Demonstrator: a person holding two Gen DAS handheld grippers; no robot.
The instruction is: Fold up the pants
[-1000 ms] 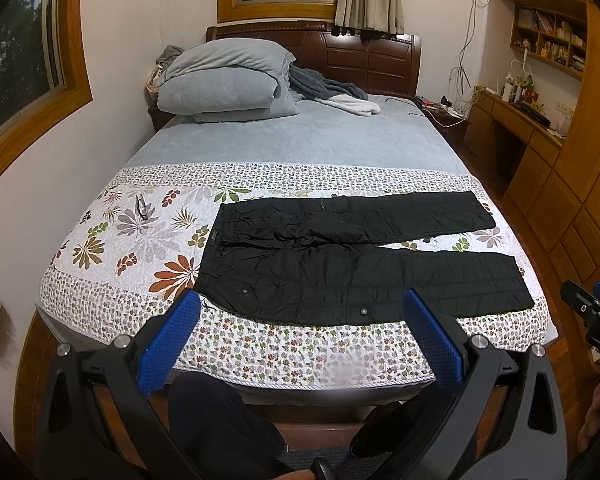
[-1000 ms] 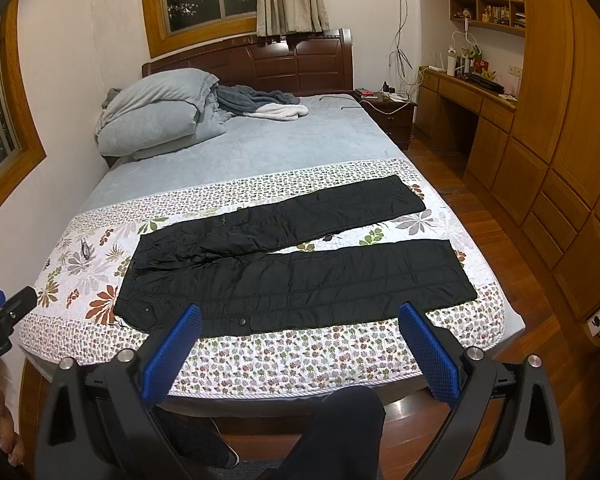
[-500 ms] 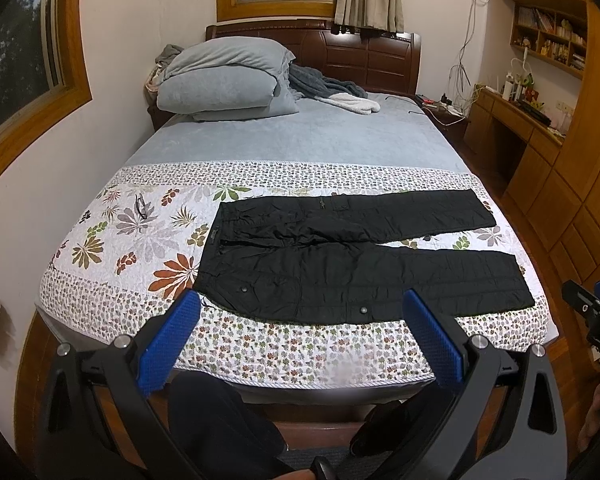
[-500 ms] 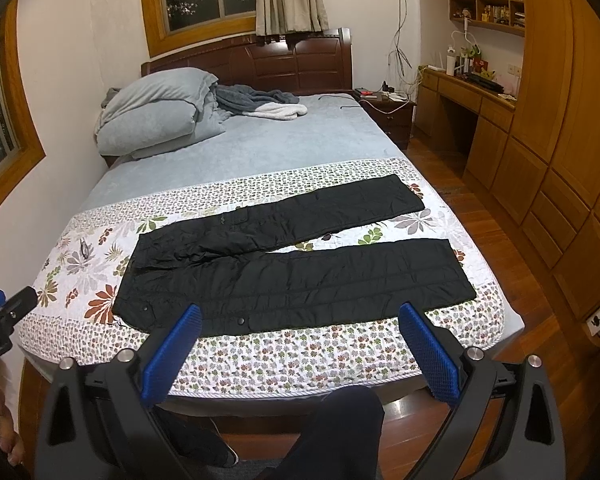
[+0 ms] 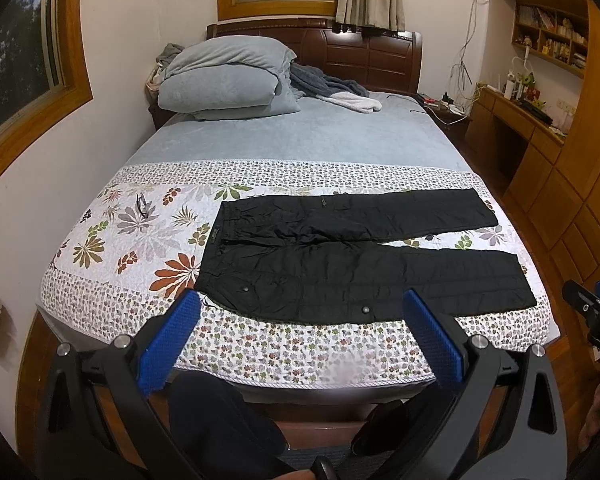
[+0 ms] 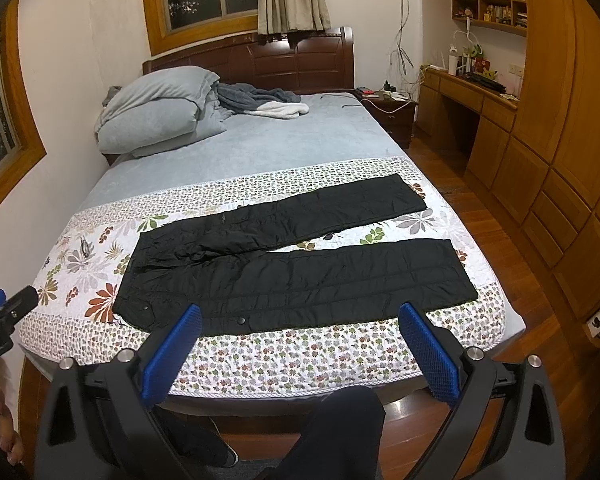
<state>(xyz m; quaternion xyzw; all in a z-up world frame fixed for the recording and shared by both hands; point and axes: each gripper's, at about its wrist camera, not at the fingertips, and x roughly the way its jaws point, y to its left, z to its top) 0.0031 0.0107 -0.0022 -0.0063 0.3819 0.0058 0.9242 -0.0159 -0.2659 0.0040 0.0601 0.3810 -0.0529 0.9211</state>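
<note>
Both the left gripper [image 5: 300,308] and right gripper [image 6: 300,320] hang spread wide and empty, short of the bed's [image 5: 300,360] near edge. The black pants [image 5: 340,264] lie flat ahead, long axis left-right: waistband left, nearer the left gripper; cuffs right, nearer the right gripper.

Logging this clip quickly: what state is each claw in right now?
Left claw: open, holding nothing, short of the black pants.
Right claw: open, holding nothing.

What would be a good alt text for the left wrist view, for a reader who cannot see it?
Black pants lie flat and unfolded on a floral quilt across the foot of a bed, waist to the left and legs apart. The open left gripper hovers before the bed edge, holding nothing; grey pillows are stacked at the headboard.
</note>
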